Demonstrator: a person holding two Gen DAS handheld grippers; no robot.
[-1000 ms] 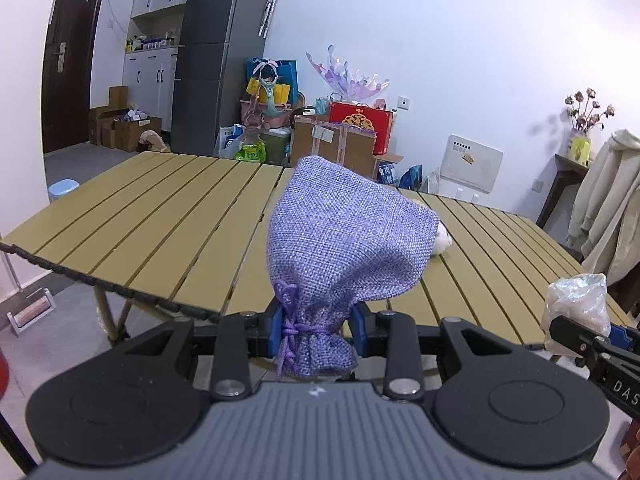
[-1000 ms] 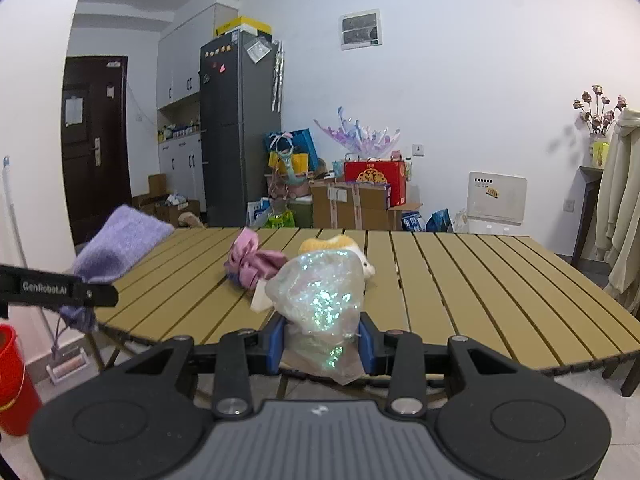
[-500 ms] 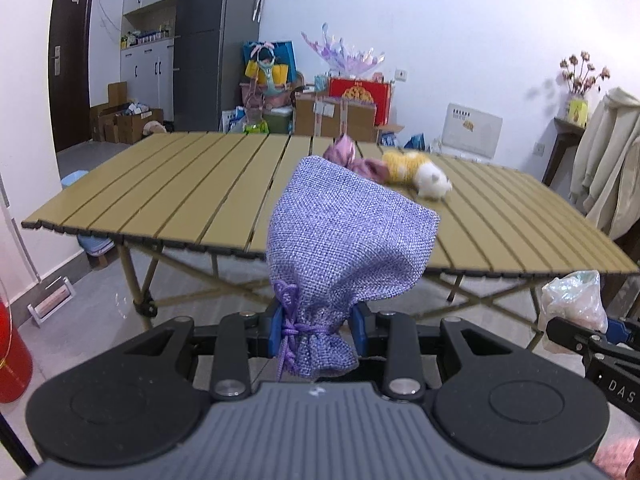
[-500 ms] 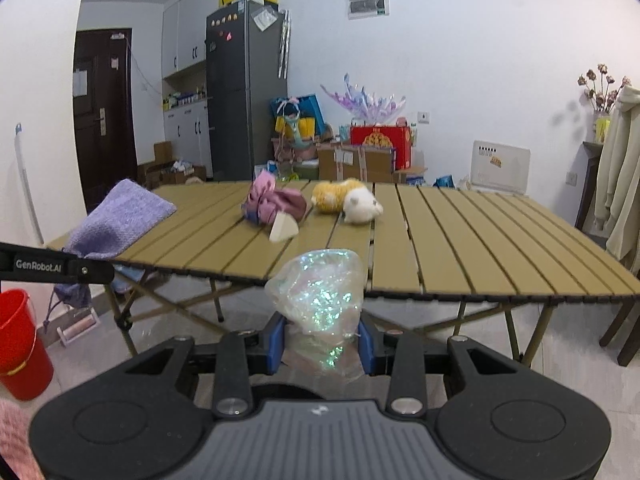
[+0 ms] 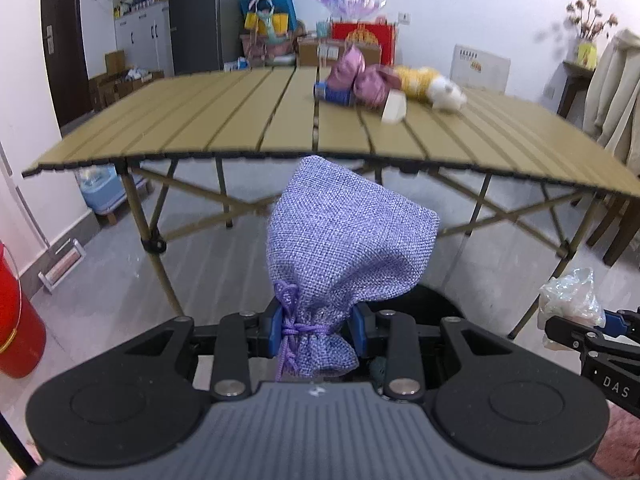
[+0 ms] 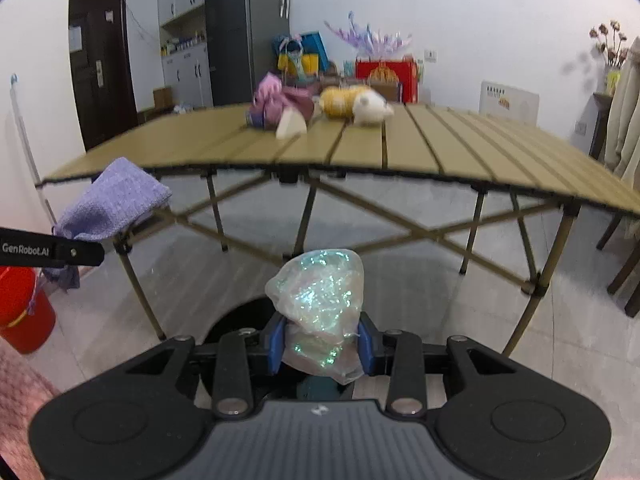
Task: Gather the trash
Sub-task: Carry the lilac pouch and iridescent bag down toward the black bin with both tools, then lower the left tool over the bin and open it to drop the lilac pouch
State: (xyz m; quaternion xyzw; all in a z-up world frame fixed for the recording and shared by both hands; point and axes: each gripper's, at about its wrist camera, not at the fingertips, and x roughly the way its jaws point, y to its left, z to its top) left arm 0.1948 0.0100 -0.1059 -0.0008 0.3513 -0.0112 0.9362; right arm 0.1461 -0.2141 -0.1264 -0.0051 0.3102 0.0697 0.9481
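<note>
The left tongs (image 5: 316, 330) are squeezed tight on the tied neck of a purple cloth pouch (image 5: 348, 248). The pouch sticks up in front of them. The right tongs (image 6: 322, 344) are closed on a crumpled ball of shiny clear wrap (image 6: 320, 292).

Right under both tongs there is a dark round opening (image 6: 244, 316). It looks like the mouth of a bin, but only a bit of it shows, so that is a guess.

A second ago both tongs were up level with the top of the desk (image 5: 224, 120). Now they have come down, and the desk edge is above the pouch and the wrap. The grip on both has not changed. So both pieces of trash have left the desk and look almost ready to be dropped in. Letting go is the step still to do.

To the left of the desk, on the floor, stands a red bucket (image 5: 18, 328).

Farther off, on the desk, some things still lie together: a pink cloth bundle (image 5: 356, 78), a small white wedge (image 5: 394, 108) in front of it, and a yellow and white plush toy (image 5: 432, 84) beside it. Some of these may need picking up next.
</note>
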